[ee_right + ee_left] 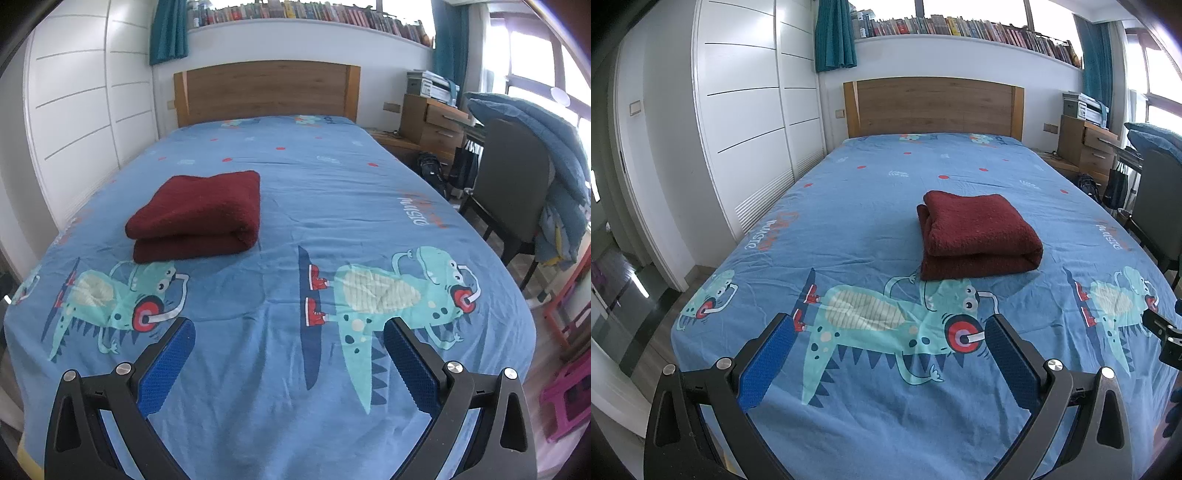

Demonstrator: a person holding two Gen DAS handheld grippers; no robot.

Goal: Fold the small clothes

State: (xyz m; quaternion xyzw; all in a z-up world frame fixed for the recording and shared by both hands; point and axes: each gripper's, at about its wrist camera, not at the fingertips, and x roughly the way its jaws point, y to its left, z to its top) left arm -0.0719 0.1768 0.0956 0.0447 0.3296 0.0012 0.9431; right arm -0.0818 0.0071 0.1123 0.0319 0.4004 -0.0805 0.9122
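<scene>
Judging by how things lie, the folding looks pretty much done, so the step in hand is really just backing off clean or giving the bundle a last tidy. Both claws are spread wide with nothing in them: the left gripper [888, 325] and the right gripper [290, 332] hang over the near end of the bed [849, 192], well apart from the cloth. If a final pat is wanted, I'd come in low from the near side and press the top layer flat instead of pinching it, since a pinch on fuzzy fabric like this would probably drag a layer out and undo the fold.

As for the cloth [979, 236] itself: dark red, thick, fleecy-looking knit, folded into a chunky rectangle, rounded fold on its right edge and layered edges toward the left. It sits around mid-bed on the blue dinosaur sheet, its near edge touching one dino's head. From the right wrist it's [195, 216] off to the left. Looks soft and springy, so I'd guess the top layer may puff up a bit.
</scene>
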